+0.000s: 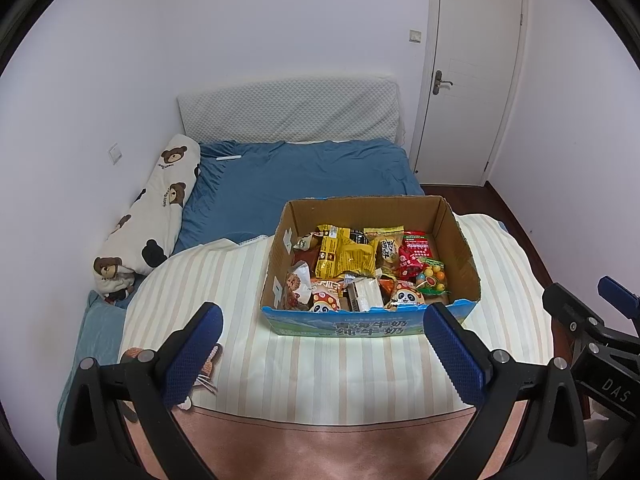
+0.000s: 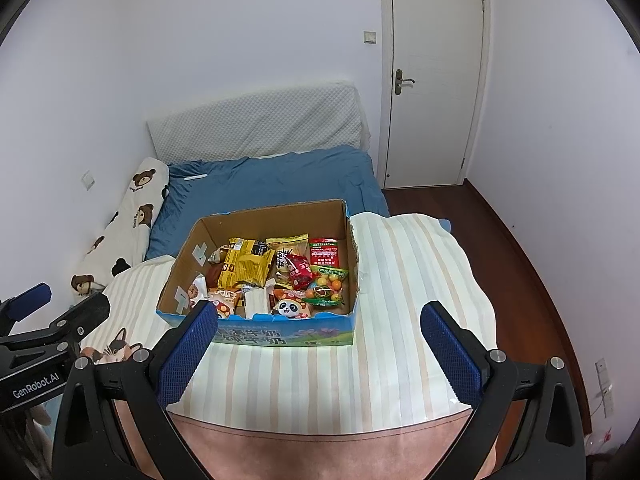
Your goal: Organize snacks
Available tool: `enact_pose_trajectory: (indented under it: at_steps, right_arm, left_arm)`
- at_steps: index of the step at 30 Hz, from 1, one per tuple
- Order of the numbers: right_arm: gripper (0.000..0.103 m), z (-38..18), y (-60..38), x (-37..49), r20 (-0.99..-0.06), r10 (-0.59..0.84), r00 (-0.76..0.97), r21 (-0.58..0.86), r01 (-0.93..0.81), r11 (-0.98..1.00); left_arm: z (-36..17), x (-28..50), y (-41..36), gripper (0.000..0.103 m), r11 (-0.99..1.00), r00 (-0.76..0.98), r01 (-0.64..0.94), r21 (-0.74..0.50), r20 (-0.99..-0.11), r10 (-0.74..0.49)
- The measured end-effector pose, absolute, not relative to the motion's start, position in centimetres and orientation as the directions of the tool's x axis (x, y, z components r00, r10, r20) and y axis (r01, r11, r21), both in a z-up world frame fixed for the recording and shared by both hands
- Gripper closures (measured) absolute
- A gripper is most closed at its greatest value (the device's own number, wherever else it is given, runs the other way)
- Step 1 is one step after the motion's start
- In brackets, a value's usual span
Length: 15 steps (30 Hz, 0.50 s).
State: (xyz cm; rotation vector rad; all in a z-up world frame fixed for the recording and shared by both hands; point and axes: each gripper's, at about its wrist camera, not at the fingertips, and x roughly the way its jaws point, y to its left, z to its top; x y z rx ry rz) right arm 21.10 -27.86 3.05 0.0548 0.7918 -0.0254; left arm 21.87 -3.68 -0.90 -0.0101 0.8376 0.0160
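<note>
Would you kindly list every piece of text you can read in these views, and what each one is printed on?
"青海牛奶 纯牛奶": front of the cardboard box.
"DAS": body of the right claw, seen from the left wrist.
"GenRobot.AI": body of the left claw, seen from the right wrist.
Snack packets in the box: print too small to read.
Bear pillow: lettering blurred.

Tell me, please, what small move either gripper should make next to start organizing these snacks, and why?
Probably bring the right gripper forward and down over the cardboard box toward the panda packet by its near wall. Both the right and the left gripper are open, empty and short of the box, and every snack is heaped inside it.
</note>
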Motion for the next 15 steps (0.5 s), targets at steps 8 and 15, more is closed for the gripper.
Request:
enact_pose_trajectory:
  at_steps: [8,15]
  right_arm:
    - [0.0,3.1,-27.64,20.92,-0.713,0.003,0.701,0.043,0.04,0.998]
    - [0.0,3.19,-27.59,20.77,-0.708,0.001,0.707,0.043,0.042,0.998]
  left_arm:
    - [-0.91,21.85,-3.65,0.0,1.0,0.67,-0.018,-0.003,-0.743,0.01]
    - [-1.19,21.74,-4.15,0.0,1.0,0.675,-0.023,0.008,-0.738,0.022]
